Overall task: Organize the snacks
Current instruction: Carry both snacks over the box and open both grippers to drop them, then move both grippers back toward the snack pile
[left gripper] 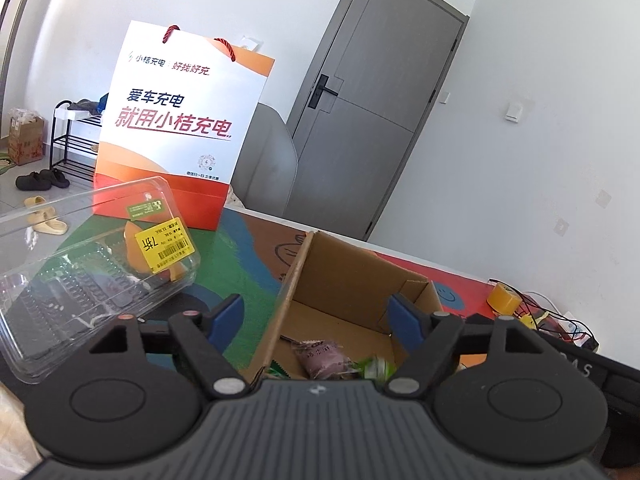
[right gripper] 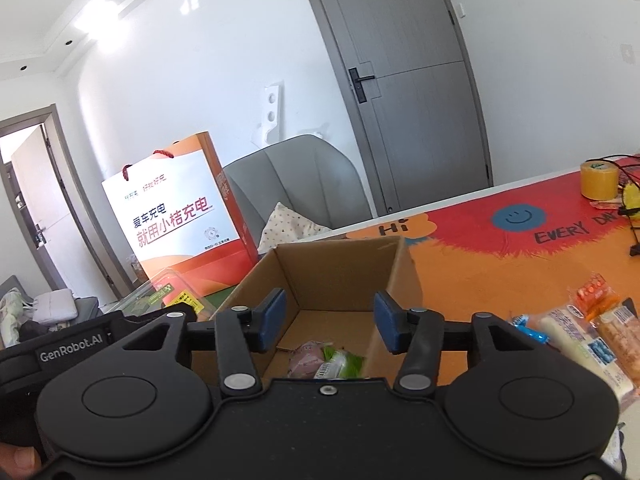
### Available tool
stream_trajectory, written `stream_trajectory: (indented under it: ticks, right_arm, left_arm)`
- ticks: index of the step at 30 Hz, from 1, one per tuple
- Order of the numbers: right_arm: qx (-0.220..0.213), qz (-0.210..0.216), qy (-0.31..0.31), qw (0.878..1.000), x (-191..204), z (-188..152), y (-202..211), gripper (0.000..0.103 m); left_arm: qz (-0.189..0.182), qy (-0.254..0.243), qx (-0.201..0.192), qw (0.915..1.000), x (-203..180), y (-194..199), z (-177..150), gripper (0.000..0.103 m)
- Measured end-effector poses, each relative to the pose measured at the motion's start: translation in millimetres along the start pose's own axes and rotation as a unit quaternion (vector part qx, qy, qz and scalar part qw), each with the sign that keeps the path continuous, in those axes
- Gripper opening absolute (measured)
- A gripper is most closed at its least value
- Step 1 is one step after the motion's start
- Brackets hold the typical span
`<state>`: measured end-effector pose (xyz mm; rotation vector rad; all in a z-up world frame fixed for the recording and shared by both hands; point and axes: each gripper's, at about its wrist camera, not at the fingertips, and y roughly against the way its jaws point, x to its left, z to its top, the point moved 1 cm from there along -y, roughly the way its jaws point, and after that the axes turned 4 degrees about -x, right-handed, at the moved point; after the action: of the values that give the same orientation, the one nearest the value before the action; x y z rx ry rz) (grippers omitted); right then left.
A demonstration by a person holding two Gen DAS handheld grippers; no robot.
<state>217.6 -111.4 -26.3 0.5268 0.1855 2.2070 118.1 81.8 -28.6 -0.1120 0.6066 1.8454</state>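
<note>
The left gripper (left gripper: 316, 318) stands wide apart with nothing between its blue pads (left gripper: 226, 316); the near-left wall of the cardboard box (left gripper: 340, 280) rises through the gap, untouched. The right gripper (right gripper: 330, 320) is parted more narrowly, also empty, and hangs over the box's open top. Both are matte black plastic with round pivot discs and ribbed housings.

Inside the box, on its plain brown corrugated floor, lie a pink wrapped snack (right gripper: 306, 358) and a green-and-white packet (right gripper: 344, 362), touching each other near the front.

Only the right wrist view shows more snacks outside the box: long clear-wrapped sticks (right gripper: 576, 344), pale and orange, with a small blue-wrapped piece (right gripper: 528, 330) beside them, lying on the desk (right gripper: 500, 280) to the right of the box near the front edge. It also shows the left gripper's black body low at the left edge, and a thumb in the bottom left corner.

Only the left wrist view shows well a clear, ridged plastic clamshell (left gripper: 100, 272) with green and yellow stickers, tilted, left of the box. Whether it rests on the desk cannot be told.

A glossy white-and-orange paper bag (left gripper: 176, 132) with red cord handles stands upright at the desk's far left. A yellow tape roll (right gripper: 599, 180) sits at the far right edge beside cables. The desk cover is a bright printed mat.
</note>
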Motion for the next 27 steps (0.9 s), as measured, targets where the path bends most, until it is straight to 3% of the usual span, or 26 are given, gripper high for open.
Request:
stream_trajectory:
  ticks: [5,16,27]
  right_arm:
    - [-0.005,-0.022,-0.014,1.0,-16.3,-2.0,17.5,0.058]
    - [-0.024,-0.088,-0.026,0.996,-48.9,-3.8,55.6,0.093]
    - [-0.037,-0.144,-0.032,0.988,-78.7,-4.4,88.4,0.103]
  left_arm:
    - [0.003,-0.009,0.007,0.9999,-9.3,0.5,-5.5,0.09]
    - [-0.009,-0.033,0.016,0.9993,-38.4,4.0,-17.7,0.094]
    - [-0.036,-0.049,0.031,0.9977,-69.4,7.8,-27.6,0.094]
